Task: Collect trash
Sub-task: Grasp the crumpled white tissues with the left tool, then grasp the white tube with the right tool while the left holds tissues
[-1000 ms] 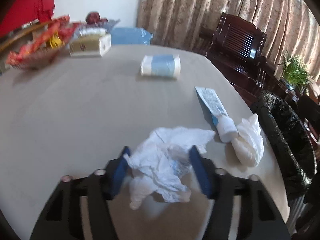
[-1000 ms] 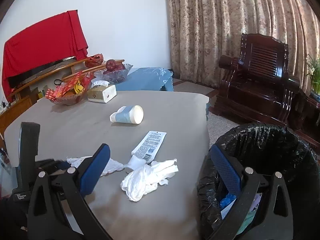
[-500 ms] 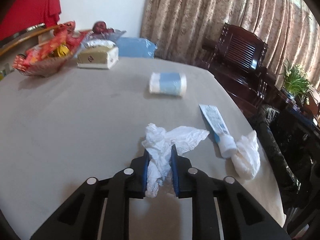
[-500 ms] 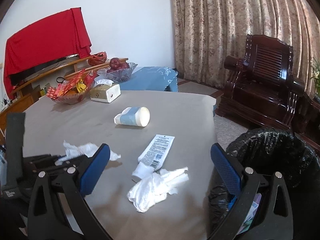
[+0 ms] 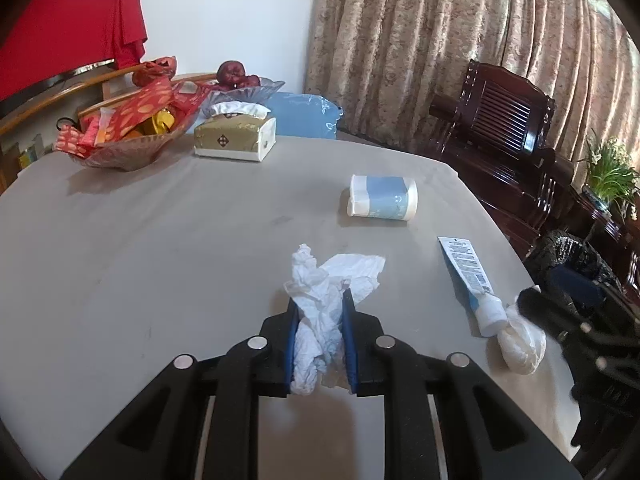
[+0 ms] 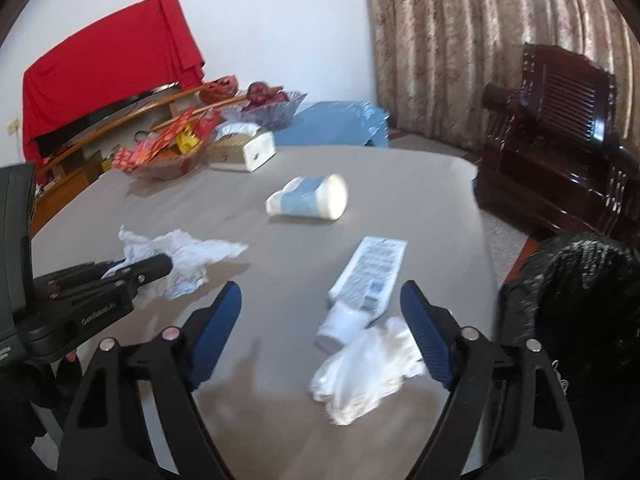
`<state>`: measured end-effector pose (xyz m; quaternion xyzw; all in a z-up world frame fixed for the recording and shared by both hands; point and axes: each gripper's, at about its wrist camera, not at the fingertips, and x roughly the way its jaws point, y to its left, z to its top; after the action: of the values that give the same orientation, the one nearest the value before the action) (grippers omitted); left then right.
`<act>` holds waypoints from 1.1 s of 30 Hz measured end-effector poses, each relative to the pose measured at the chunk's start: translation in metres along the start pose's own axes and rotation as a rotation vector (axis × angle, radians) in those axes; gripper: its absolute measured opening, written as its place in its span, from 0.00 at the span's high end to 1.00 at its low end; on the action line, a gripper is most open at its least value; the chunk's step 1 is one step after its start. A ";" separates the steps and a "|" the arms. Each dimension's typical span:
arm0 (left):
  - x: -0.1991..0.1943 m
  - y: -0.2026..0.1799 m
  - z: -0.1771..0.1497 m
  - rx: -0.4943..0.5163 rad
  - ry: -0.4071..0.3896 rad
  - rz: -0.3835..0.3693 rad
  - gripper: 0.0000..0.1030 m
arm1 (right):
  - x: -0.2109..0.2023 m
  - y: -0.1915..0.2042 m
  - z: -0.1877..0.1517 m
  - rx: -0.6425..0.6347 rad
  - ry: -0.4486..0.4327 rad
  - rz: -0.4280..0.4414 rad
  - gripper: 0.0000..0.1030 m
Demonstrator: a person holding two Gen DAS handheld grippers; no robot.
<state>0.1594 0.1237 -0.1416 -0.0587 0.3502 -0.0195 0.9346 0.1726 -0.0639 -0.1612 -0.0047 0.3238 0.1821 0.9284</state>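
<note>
The left gripper [image 5: 319,304] pinches a crumpled tissue [image 5: 320,300] between its blue pads, its tail trailing toward 1 o'clock over the grey table [image 5: 140,248]. At 1 o'clock lies a toppled blue-and-white bottle [image 5: 382,198]; at 3 o'clock a squeezed tube [image 5: 470,284] touches a second white wad [image 6: 368,368]. The right gripper [image 6: 320,312] has just been closing, jaws still spread, that wad between them, seemingly untouched. The black-lined bin [image 6: 576,300] stands at the far right.
</note>
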 end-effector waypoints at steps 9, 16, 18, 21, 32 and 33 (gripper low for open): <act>0.001 0.000 -0.001 0.004 0.001 -0.003 0.82 | 0.022 0.015 -0.019 -0.013 0.108 0.061 0.39; 0.003 -0.003 0.000 0.002 0.003 -0.010 0.82 | 0.019 0.008 -0.026 -0.011 0.133 0.031 0.40; 0.004 -0.005 0.000 0.003 0.005 -0.014 0.82 | 0.019 0.004 -0.026 -0.017 0.142 0.002 0.41; 0.005 -0.006 -0.001 0.004 0.008 -0.018 0.82 | 0.021 0.000 -0.025 -0.013 0.145 -0.010 0.41; 0.002 -0.003 0.001 -0.004 0.000 -0.020 0.81 | 0.059 0.005 -0.007 -0.007 0.209 -0.051 0.41; 0.002 -0.002 0.002 -0.007 -0.001 -0.019 0.81 | 0.060 0.004 -0.007 -0.003 0.211 -0.053 0.41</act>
<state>0.1624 0.1213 -0.1416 -0.0653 0.3492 -0.0271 0.9344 0.2103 -0.0409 -0.2024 -0.0336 0.4191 0.1563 0.8938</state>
